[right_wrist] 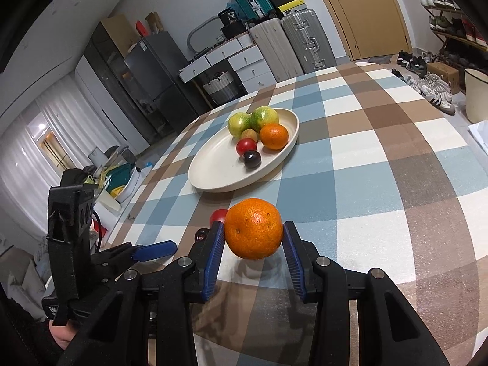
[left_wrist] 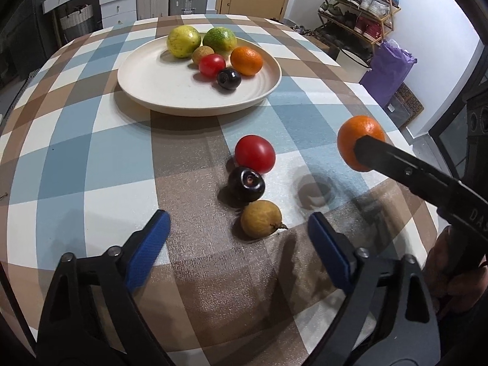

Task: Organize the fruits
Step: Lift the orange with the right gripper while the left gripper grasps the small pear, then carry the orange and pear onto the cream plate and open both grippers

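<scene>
My right gripper is shut on an orange mandarin and holds it above the checked tablecloth; it also shows in the left wrist view. A cream plate at the back holds several fruits: two green-yellow citrus, a mandarin, a tomato, a dark plum and a small tan fruit. On the cloth lie a red tomato, a dark plum and a tan longan. My left gripper is open and empty, low over the cloth, with the longan just ahead between its fingers.
The round table has a blue, brown and white checked cloth. Off the table stand a shoe rack, a purple bag, suitcases and white drawers.
</scene>
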{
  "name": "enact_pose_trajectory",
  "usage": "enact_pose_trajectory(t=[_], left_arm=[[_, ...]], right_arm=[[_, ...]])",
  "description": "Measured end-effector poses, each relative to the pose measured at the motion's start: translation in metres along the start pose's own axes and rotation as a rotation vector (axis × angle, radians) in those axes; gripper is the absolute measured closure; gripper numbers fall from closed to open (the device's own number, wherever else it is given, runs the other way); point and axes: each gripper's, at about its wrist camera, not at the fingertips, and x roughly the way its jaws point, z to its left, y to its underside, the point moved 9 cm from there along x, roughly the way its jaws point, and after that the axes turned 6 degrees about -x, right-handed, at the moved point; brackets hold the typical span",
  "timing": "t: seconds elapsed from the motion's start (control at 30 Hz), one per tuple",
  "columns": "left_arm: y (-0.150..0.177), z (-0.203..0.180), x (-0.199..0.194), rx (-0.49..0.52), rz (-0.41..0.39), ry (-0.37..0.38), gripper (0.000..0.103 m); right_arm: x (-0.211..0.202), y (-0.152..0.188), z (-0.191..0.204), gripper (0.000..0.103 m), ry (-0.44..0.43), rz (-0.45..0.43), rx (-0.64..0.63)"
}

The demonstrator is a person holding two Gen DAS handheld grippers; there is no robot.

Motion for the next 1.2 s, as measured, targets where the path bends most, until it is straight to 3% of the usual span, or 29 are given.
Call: enact_pose_trajectory(t=[0.1,0.2,0.3,0.37,0.47,0.9,1.2], left_arm=[[0.000,0.000,0.000,0.015,-0.007,-0.015,0.021],[-0.001,0.001,-0.001,0.013,-0.011,-0.011,0.032],[-0.001,0.001,-0.003,0.007,-0.005,0.014,0.045],[0.001,0.000,-0.005,0.010,0.000,0.035,0.063],[0.005,-0.003,-0.007,0.019,0.011,0.058,0.076],[0.012,0.001,-0.023,0.011,-0.003,0.112,0.078],[-0.015,0.017,-0.041,-0.037,-0.046,0.152,0.078]], right_arm=[[-0.001,0.001,-0.004,0.063,-0.004,0.000,0.020],[-0.004,0.000,-0.005,0.063,-0.005,-0.004,0.024],[-0.007,-0.001,-0.004,0.063,-0.009,-0.014,0.020],[-0.009,-0.001,-0.004,0.063,-0.008,-0.017,0.020],[-0.009,0.000,-0.004,0.063,-0.006,-0.016,0.020],[-0.013,-0.008,0.019,0.063,-0.011,-0.014,-0.036],[-0.007,-0.017,0.031,0.063,-0.017,0.000,-0.066]])
